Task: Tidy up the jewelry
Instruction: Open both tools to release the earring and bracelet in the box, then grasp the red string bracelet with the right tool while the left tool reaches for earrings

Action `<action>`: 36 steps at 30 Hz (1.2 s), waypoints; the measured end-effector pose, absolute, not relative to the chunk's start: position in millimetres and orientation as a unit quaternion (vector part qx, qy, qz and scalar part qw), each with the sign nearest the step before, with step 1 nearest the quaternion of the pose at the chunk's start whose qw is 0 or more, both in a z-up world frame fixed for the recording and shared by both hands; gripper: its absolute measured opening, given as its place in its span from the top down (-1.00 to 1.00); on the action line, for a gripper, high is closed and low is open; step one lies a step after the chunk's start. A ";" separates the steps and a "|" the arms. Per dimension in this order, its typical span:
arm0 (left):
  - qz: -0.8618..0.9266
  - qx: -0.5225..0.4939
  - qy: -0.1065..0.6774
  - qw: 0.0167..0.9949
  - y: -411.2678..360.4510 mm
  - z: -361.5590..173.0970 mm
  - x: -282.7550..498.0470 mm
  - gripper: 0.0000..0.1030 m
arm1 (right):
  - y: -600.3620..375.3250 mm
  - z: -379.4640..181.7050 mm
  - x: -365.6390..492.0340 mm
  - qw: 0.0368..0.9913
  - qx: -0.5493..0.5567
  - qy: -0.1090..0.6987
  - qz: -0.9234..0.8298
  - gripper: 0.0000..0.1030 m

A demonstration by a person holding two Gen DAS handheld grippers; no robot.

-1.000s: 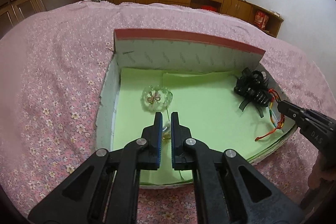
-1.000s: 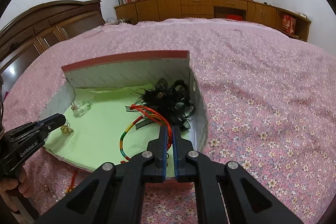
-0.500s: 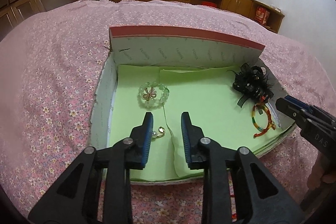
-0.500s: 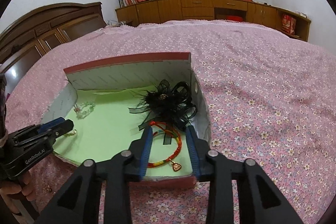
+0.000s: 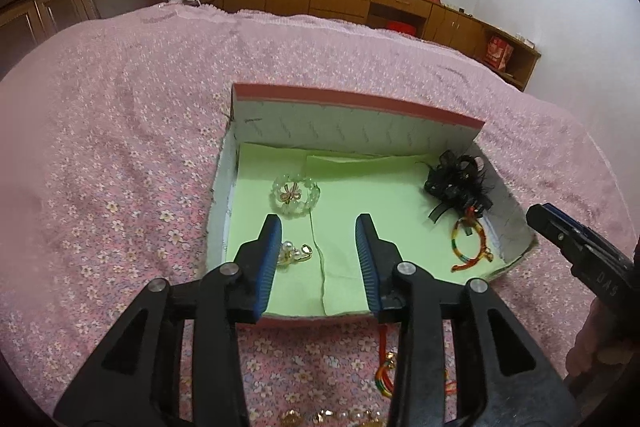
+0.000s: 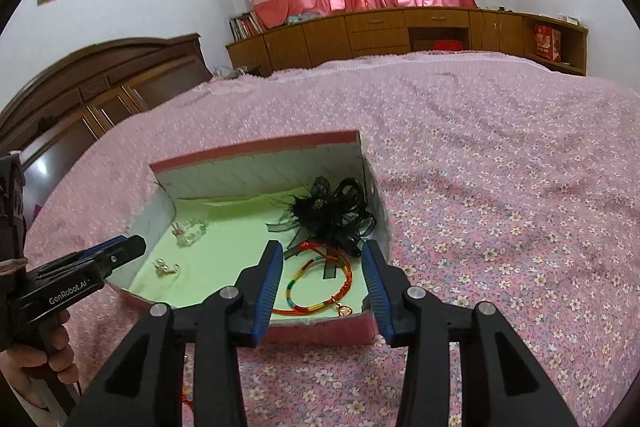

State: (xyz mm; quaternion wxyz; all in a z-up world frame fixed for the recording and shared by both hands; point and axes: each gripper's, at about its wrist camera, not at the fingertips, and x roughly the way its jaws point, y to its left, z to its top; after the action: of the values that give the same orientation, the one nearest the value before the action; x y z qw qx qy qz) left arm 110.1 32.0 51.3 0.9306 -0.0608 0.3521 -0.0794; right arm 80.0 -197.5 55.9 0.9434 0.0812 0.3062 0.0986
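Rainbow cord bracelet (image 6: 320,287), black feather hairpiece (image 6: 332,215), clear bead bracelet (image 5: 295,194), pearl earrings (image 5: 294,253) flat in green-lined box (image 5: 352,131).

A pink bedspread (image 6: 500,187) is patterned with small white flowers. The box (image 5: 352,99) is rimmed in red, with white walls, and lined in pale green paper (image 5: 368,195). At three o'clock in the box, a black feathered bow (image 6: 332,215) and a rainbow-striped cord bracelet (image 6: 320,287) are seen. Both tongs carry blue pads (image 5: 268,259) on black arms.
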 end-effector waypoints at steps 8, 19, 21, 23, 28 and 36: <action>-0.087 -0.059 0.332 0.938 32.8 71.3 87.2 0.37 | -197.6 76.4 54.1 0.950 0.096 0.277 0.109 0.12; -0.087 -0.047 0.335 0.937 33.7 80.4 61.1 0.36 | -192.4 84.0 24.2 0.947 0.103 0.277 0.126 0.11; -0.083 -0.048 0.337 0.937 35.7 78.8 56.9 0.36 | -189.0 81.2 19.6 0.945 0.100 0.284 0.130 0.11; -0.083 -0.051 0.343 0.934 38.3 76.2 53.7 0.36 | -186.6 78.5 15.5 0.943 0.096 0.289 0.133 0.11; -0.083 -0.056 0.371 0.923 43.1 61.7 48.2 0.35 | -179.9 67.8 7.1 0.936 0.095 0.307 0.143 0.11; -0.078 -0.051 0.405 0.910 47.4 39.5 41.9 0.35 | -159.7 50.3 3.8 0.923 0.082 0.340 0.162 0.11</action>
State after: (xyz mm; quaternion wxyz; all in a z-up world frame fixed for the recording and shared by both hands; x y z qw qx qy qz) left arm 41.9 47.4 39.5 0.9096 -0.0515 0.4049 -0.0781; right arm 3.8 -159.7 50.3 0.9229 0.0819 0.3396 0.1618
